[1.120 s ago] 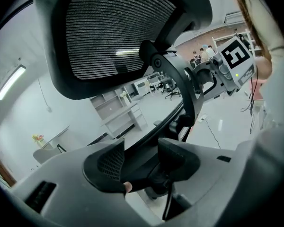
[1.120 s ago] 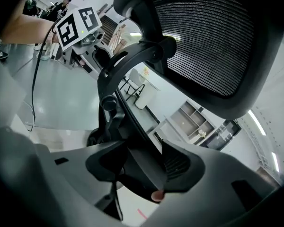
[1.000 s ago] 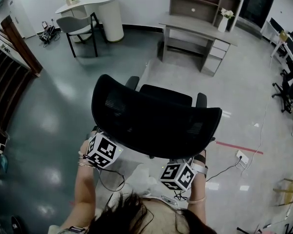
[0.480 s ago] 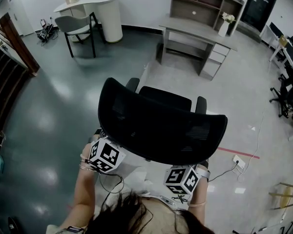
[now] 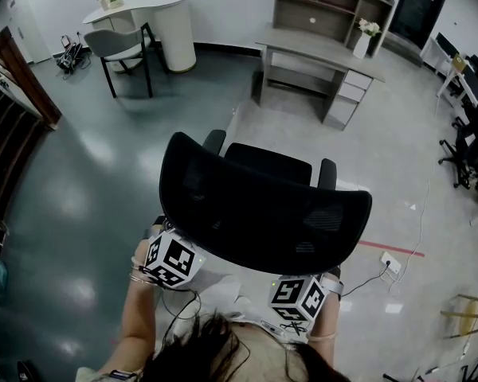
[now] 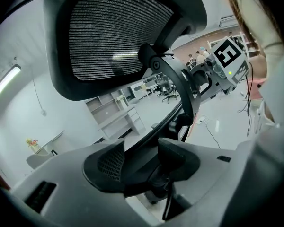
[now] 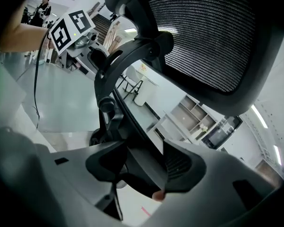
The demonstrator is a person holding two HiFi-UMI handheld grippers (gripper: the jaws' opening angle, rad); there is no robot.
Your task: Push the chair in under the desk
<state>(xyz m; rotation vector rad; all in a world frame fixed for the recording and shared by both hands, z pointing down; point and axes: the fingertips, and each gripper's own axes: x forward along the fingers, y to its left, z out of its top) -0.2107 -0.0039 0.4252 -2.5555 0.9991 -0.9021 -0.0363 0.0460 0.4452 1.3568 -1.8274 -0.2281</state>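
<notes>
The black mesh-backed office chair stands on the glossy grey floor, well apart from the grey wooden desk with shelves and drawers, which lies ahead and a little to the right. It needs a steady, level push from both sides, steered slightly right so the seat lines up with the desk's open knee space; uneven pressure would likely swivel it. The left gripper has its jaws clamped on the chair's black back frame, low behind the backrest. The right gripper grips the same frame from the other side, the strut pinched between its pads.
</notes>
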